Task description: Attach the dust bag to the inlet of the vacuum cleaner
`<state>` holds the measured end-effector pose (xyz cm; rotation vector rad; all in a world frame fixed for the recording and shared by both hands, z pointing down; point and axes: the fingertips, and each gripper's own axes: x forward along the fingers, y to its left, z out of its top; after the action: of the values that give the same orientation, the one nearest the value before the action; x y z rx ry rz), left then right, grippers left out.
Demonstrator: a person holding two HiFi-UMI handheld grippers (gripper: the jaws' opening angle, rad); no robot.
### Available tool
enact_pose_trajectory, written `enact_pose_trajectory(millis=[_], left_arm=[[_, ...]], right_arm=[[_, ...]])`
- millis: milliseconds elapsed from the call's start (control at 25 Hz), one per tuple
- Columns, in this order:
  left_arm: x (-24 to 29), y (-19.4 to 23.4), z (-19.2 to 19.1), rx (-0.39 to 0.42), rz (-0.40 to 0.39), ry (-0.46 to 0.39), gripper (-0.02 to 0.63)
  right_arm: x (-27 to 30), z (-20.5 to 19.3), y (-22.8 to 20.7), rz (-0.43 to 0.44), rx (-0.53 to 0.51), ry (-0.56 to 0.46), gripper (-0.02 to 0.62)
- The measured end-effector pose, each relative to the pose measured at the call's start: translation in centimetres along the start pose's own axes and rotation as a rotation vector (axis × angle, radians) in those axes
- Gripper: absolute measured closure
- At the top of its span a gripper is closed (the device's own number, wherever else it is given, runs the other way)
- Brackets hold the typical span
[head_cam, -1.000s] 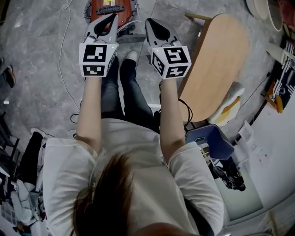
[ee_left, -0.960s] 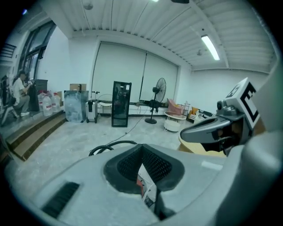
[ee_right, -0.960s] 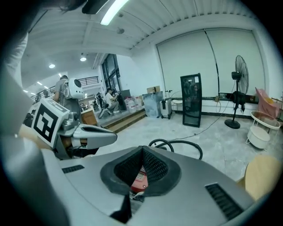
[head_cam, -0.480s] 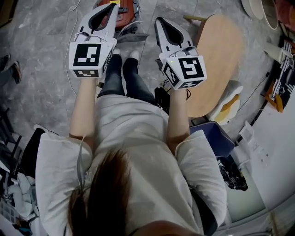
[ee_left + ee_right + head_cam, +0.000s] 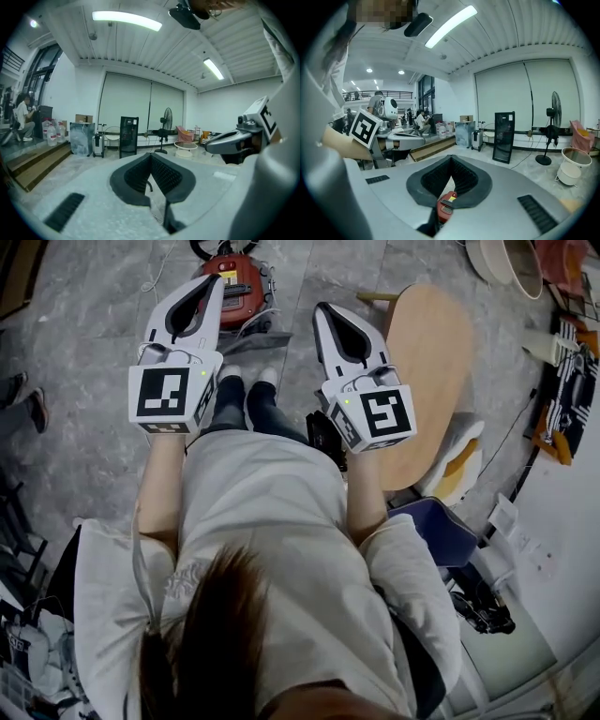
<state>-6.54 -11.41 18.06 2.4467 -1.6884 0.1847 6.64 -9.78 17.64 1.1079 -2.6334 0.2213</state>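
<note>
The red vacuum cleaner (image 5: 236, 289) stands on the grey floor ahead of the person's feet, with a flat grey part (image 5: 265, 336) lying at its near side. I cannot make out a dust bag in any view. My left gripper (image 5: 215, 282) is raised in front of the person, shut and empty, its tip over the vacuum's left side. My right gripper (image 5: 322, 311) hangs level with it to the right, also shut and empty. In the right gripper view the red vacuum (image 5: 446, 206) shows through the notch below the closed jaws (image 5: 451, 158). The left gripper view (image 5: 151, 155) shows only floor there.
An oval wooden table (image 5: 427, 381) stands just right of my right gripper. A blue seat (image 5: 442, 527) is behind it, a white basin (image 5: 506, 262) at the far right, and a thin cable (image 5: 139, 296) runs over the floor at the left. A fan (image 5: 551, 127) and a black cabinet (image 5: 505, 137) stand far off.
Both grippers have risen together towards the head camera and spread slightly apart, still shut. The vacuum now shows further beyond their tips.
</note>
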Motion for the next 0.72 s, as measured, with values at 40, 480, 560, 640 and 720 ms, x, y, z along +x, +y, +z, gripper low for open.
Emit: enact_pose_trajectory(millis=[40,480,560,640,720], left_arm=[[-0.4,-0.1,0.3,0.001,-0.003,-0.006,0.59],[-3.1,-2.1,4.2,0.016,-0.007,-0.085,0.591],[-3.3,-2.5,4.7,0.025,-0.009,-0.098,0.591],[-3.6,-2.8,5.2,0.042,-0.016,-0.109,0.591],[-3.9,-3.2,5.6,0.057,-0.019,-0.12,0.589]], right_arm=[[-0.4,0.2,0.0,-0.008,0.003,-0.003,0.594],[-4.6,1.6,0.8,-0.059,0.02,-0.05,0.594],[-5.0,1.8,0.7,-0.073,0.028,-0.062,0.594],[-5.6,2.2,0.5,-0.09,0.035,-0.074,0.594],[-6.2,2.6,0.2,-0.108,0.037,-0.084,0.594]])
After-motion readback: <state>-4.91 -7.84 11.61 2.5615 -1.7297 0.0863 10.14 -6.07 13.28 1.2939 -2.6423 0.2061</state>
